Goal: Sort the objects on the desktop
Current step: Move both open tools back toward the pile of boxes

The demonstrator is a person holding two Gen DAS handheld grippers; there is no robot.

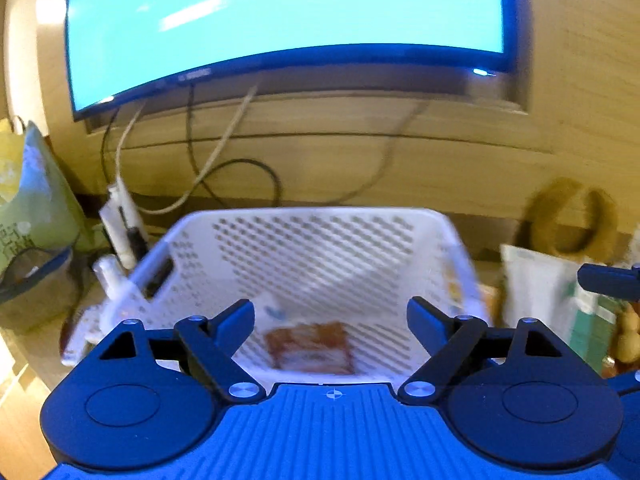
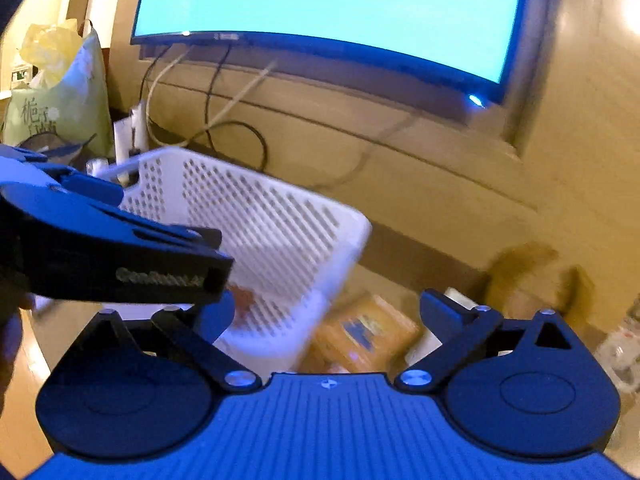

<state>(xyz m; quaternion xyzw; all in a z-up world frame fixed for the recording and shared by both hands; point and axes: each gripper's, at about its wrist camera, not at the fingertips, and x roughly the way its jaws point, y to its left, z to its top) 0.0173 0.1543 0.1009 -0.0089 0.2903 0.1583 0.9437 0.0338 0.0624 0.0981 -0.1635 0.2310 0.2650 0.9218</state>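
Note:
A white perforated basket (image 1: 320, 248) stands on the wooden desk under a monitor. A reddish-orange packet (image 1: 310, 346) lies inside it, near the front wall. My left gripper (image 1: 331, 320) is open and empty, hovering just in front of the basket above the packet. In the right wrist view the basket (image 2: 276, 232) is at left, and an orange box with a blue picture (image 2: 366, 334) lies on the desk beside it. My right gripper (image 2: 326, 312) is open and empty above that box. The left gripper's body (image 2: 112, 256) crosses the left side of this view.
A lit monitor (image 1: 280, 16) hangs at the back with cables (image 1: 236, 176) trailing below. A green bag (image 1: 28, 196) stands at left beside white tubes (image 1: 120, 216). A white-green package (image 1: 560, 304) and a brown ring (image 1: 572, 220) are at right. A clear bottle (image 2: 622, 344) sits far right.

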